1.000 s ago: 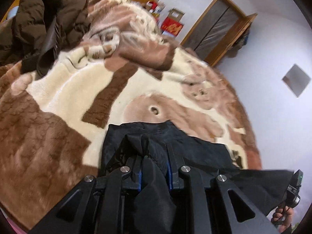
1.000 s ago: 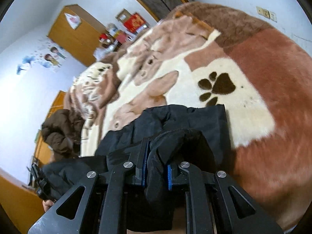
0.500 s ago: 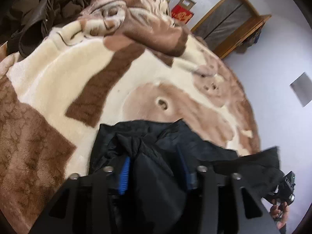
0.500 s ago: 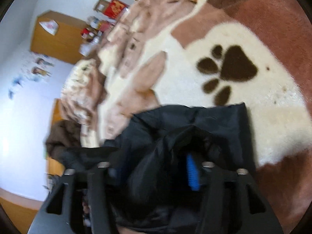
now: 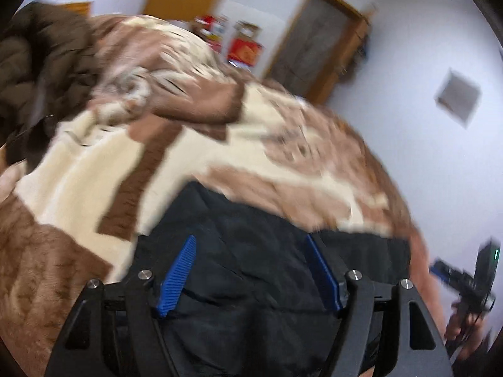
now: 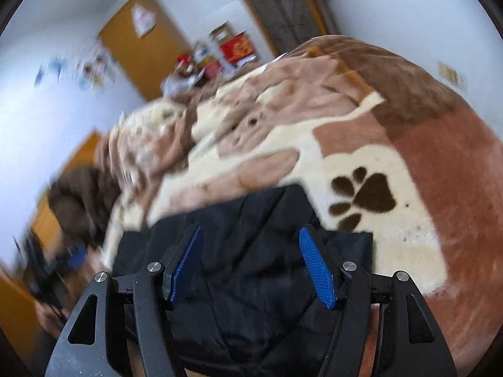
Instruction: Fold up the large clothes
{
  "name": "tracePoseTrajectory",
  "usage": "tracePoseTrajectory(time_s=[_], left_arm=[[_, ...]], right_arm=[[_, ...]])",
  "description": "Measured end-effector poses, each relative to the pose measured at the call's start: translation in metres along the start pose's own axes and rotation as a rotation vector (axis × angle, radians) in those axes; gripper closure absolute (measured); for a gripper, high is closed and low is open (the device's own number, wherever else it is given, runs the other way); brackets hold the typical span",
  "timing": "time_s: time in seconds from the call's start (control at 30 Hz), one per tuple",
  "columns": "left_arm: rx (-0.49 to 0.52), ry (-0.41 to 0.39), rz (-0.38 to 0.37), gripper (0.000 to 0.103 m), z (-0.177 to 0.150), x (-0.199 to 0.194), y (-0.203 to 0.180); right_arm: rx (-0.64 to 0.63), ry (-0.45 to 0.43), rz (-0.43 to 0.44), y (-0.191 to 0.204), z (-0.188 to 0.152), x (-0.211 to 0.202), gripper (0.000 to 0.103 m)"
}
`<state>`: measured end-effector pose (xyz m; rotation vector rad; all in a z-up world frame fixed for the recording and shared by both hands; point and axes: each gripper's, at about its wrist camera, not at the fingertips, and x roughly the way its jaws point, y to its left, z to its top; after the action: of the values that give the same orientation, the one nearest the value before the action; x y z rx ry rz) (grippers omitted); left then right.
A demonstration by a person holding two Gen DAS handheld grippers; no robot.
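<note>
A black padded garment (image 5: 251, 282) lies folded on the near part of a brown and cream plush blanket (image 5: 78, 172). My left gripper (image 5: 251, 238) hangs over it with its jaws opening; the blue pads (image 5: 179, 273) stand apart from the cloth, which lies loose below them. In the right wrist view the same black garment (image 6: 251, 282) lies under my right gripper (image 6: 250, 228), which is open, its blue pads (image 6: 317, 270) clear of the fabric. Both views are blurred by motion.
A brown puffy jacket (image 5: 37, 62) is heaped at the blanket's far left, also the brown jacket (image 6: 78, 194) in the right view. A paw print (image 6: 367, 194) marks the blanket right of the garment. A hand (image 5: 456, 330) shows at the right edge. Beyond the bed stand a wooden door (image 5: 317, 44) and red boxes (image 5: 245, 50).
Both grippers let go of the bunched black fabric and their jaws spread wide. The garment dropped flat onto the blanket. Both cameras rolled and drew back a little.
</note>
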<state>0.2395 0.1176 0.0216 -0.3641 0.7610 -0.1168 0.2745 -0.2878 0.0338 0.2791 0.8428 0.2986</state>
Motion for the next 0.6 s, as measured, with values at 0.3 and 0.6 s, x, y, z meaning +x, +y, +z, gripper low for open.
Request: tracePoseTrajectory(time_s=[0.3,0.6], left_arm=[[0.112,0.163,0.081,0.030,-0.027,0.083,-0.017],[0.246,0.072,0.040,0.030,-0.005,0.086,-0.055]], right_arm=[[-0.063,0.124,-0.138,-0.018,-0.026,0.072,0.039],[-0.188,0.049,-0.116,0.016,-0.008,0.079,0.039]])
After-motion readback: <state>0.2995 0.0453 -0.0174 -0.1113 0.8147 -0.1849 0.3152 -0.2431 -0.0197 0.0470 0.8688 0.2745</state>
